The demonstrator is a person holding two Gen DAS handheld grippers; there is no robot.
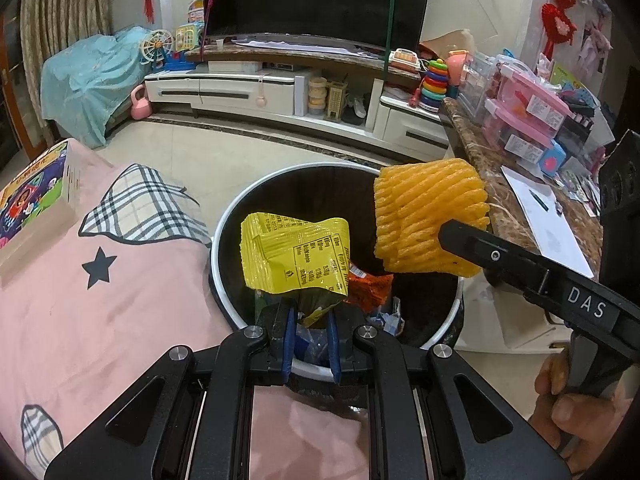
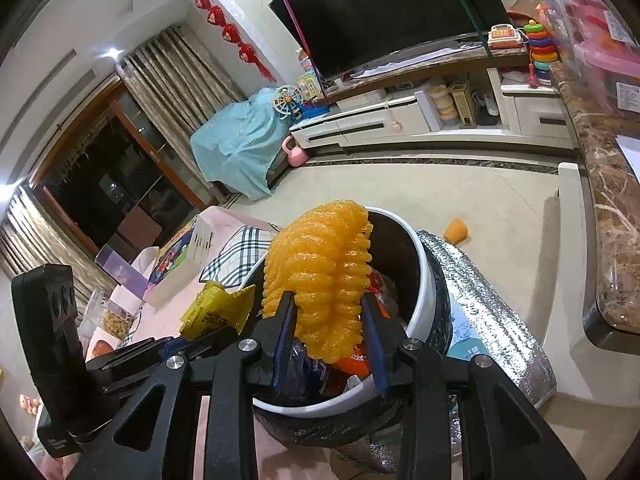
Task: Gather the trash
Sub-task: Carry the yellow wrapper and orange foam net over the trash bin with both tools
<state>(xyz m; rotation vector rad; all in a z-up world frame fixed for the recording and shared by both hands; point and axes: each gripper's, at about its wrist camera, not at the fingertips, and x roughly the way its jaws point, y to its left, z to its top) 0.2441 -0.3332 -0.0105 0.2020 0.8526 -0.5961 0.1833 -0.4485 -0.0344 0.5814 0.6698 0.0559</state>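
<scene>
Yellow wrapper (image 1: 294, 256) & orange foam net (image 2: 320, 280), both gripped, over bin (image 1: 224, 220).

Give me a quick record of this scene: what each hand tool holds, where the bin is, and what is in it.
left gripper: shut on a yellow wrapper, held above the bin
right gripper: fingers on either side of an orange foam net, gripped over the bin
bin: white rim, dark inside, beside a pink blanket
bin contents: wrappers and scraps, one orange
floor: a small orange piece beyond the bin
</scene>
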